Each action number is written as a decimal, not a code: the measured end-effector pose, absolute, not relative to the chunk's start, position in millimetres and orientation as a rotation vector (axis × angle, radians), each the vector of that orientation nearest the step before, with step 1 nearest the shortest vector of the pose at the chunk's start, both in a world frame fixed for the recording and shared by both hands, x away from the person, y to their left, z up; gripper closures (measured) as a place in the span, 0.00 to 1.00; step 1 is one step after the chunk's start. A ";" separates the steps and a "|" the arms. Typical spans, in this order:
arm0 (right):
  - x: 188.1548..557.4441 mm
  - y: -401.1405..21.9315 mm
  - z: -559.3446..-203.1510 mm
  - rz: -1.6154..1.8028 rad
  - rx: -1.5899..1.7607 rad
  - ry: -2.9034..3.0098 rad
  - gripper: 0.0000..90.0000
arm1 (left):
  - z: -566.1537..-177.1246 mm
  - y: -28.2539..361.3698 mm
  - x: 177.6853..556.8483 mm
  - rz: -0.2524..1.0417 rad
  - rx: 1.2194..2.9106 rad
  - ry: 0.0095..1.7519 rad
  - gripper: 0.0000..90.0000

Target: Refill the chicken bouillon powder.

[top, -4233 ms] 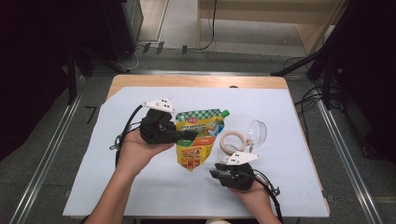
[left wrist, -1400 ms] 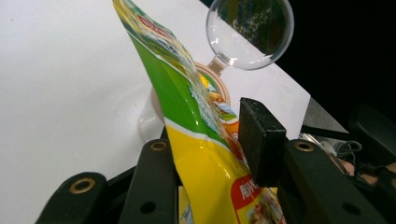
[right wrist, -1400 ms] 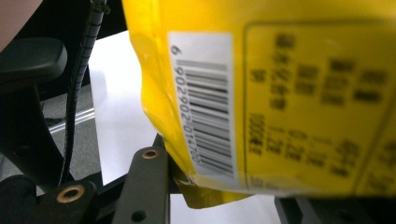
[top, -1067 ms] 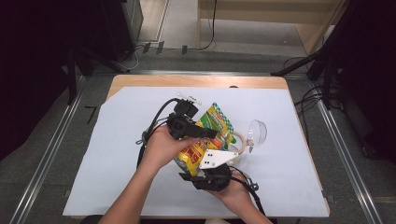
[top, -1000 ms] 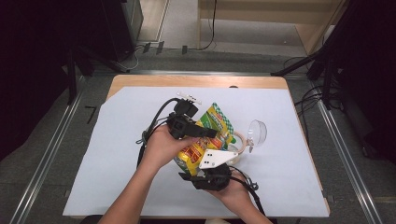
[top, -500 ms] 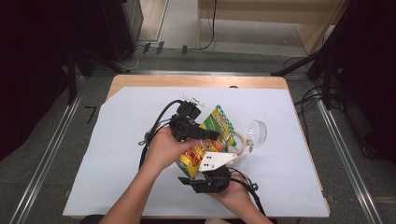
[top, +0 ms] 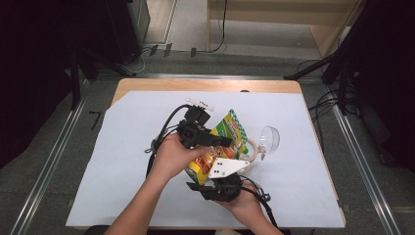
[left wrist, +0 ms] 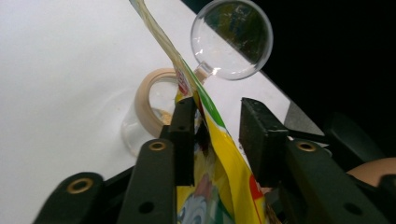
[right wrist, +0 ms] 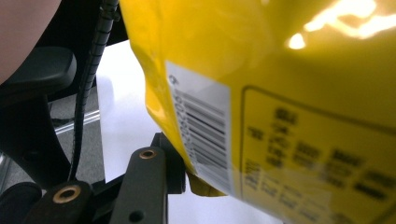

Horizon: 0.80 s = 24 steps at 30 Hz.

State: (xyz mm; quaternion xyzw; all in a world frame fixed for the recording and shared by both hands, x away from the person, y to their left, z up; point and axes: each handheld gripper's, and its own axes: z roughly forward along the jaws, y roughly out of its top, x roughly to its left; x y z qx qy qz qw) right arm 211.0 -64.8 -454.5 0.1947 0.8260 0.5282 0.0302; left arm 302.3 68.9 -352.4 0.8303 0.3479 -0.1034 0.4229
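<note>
A yellow and green snack bag (top: 231, 128) is held up off the table, tilted over a clear jar (top: 250, 151) with a tan rim. My left gripper (top: 221, 142) is shut on the bag's upper part; in the left gripper view the bag (left wrist: 219, 186) runs between the jaws of my left gripper (left wrist: 217, 121), above the jar (left wrist: 150, 105). My right gripper (top: 198, 180) is shut on the bag's bottom corner. In the right gripper view the barcode side of the bag (right wrist: 280, 93) hides one jaw of my right gripper (right wrist: 201, 182).
A clear round lid (top: 269, 138) with a small handle lies on the white sheet (top: 122, 161) just right of the jar; it appears as the lid (left wrist: 232, 37) in the left gripper view. Wooden table edge (top: 205, 85) runs along the back. Cables trail from both grippers.
The bag lay flat on the table 4 s ago; both grippers have since lifted and tilted it over the jar. Over the last second the left gripper edged slightly right.
</note>
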 end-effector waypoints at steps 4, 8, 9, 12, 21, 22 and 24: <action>211.4 -64.8 -452.0 1.654 0.628 2.547 0.73 | -349.9 69.7 300.7 -0.245 2.081 0.862 0.68; 211.8 -65.1 -450.9 1.670 0.653 2.543 0.73 | -347.0 71.4 299.1 -0.246 2.073 0.855 0.63; 212.1 -65.5 -450.5 1.675 0.666 2.540 0.73 | -346.4 71.8 298.7 -0.245 2.071 0.861 0.63; 215.1 -67.9 -450.0 1.717 0.712 2.537 0.73 | -346.2 71.9 298.0 -0.211 2.090 0.867 0.61; 215.5 -65.8 -450.4 1.709 0.714 2.542 0.71 | -346.1 69.7 297.4 -0.165 2.107 0.877 0.68; 215.7 -65.5 -450.3 1.709 0.709 2.543 0.71 | -345.5 69.4 297.0 -0.158 2.106 0.880 0.68; 215.5 -64.7 -449.9 1.712 0.687 2.548 0.67 | -344.5 69.5 297.1 -0.146 2.109 0.876 0.68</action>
